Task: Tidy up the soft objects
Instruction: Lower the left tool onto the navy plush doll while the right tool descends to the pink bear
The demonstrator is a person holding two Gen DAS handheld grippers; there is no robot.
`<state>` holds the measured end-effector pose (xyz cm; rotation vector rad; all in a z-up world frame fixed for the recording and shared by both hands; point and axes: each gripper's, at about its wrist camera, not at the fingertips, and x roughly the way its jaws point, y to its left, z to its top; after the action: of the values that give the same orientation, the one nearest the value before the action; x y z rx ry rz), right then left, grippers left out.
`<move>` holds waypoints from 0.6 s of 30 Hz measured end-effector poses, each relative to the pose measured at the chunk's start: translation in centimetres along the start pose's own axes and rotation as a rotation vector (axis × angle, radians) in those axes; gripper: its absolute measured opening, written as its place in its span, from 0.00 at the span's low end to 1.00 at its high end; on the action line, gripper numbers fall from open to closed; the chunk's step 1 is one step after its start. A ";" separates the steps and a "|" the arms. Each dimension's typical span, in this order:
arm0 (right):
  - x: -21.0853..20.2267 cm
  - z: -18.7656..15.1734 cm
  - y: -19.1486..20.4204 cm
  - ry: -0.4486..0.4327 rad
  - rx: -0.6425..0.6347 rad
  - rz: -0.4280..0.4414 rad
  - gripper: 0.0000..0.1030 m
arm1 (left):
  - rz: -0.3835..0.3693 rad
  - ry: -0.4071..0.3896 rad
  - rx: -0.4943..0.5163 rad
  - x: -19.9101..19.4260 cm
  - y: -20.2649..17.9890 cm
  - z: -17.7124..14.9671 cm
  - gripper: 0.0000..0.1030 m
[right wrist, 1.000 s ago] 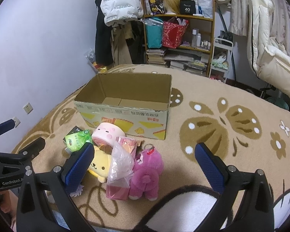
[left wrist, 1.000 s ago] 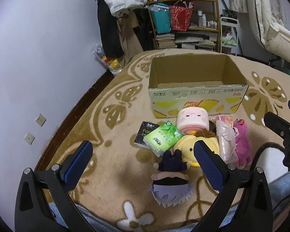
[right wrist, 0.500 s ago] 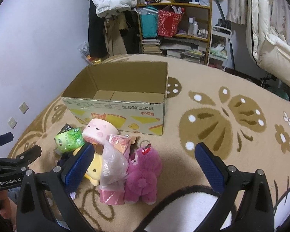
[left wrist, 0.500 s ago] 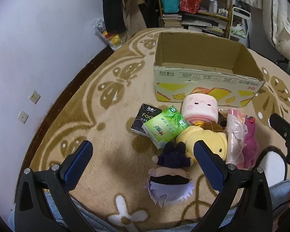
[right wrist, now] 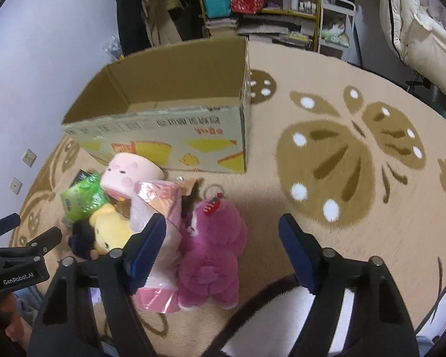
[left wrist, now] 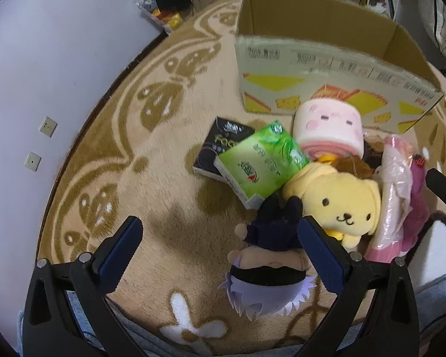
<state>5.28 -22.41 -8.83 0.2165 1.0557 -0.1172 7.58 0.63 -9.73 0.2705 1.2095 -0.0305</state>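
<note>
The toys (left wrist: 327,184) lie heaped on the rug (left wrist: 119,163) before the empty box (right wrist: 175,95). Only the left view shows the white-haired doll (left wrist: 267,270) (head nearest), between the spread left gripper (left wrist: 220,250). The right gripper (right wrist: 223,250), jaws just narrowing but pinching nothing, hovers over the pink bear (right wrist: 214,250).

Both grippers have descended and tilted further toward the toy pile, which now fills more of each view. The right gripper (right wrist: 222,253) has just been closing from its widest spread, the pink bear (right wrist: 212,253) between its jaws, untouched. The box (left wrist: 327,68) has shifted upward in the frames.
</note>
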 end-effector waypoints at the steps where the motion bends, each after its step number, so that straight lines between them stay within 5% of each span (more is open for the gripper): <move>1: 0.2 -0.1 0.1 0.008 -0.005 -0.002 0.73 | -0.008 0.013 0.002 0.3 -0.1 0.0 1.00; 18: 4.7 -0.4 0.4 0.142 -0.020 -0.022 0.72 | -0.054 0.108 0.067 3.6 -3.2 -0.5 1.00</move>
<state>7.27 -21.86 -13.05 0.1968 1.2000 -0.1122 7.86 -1.97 -13.81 0.3013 1.3247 -0.1049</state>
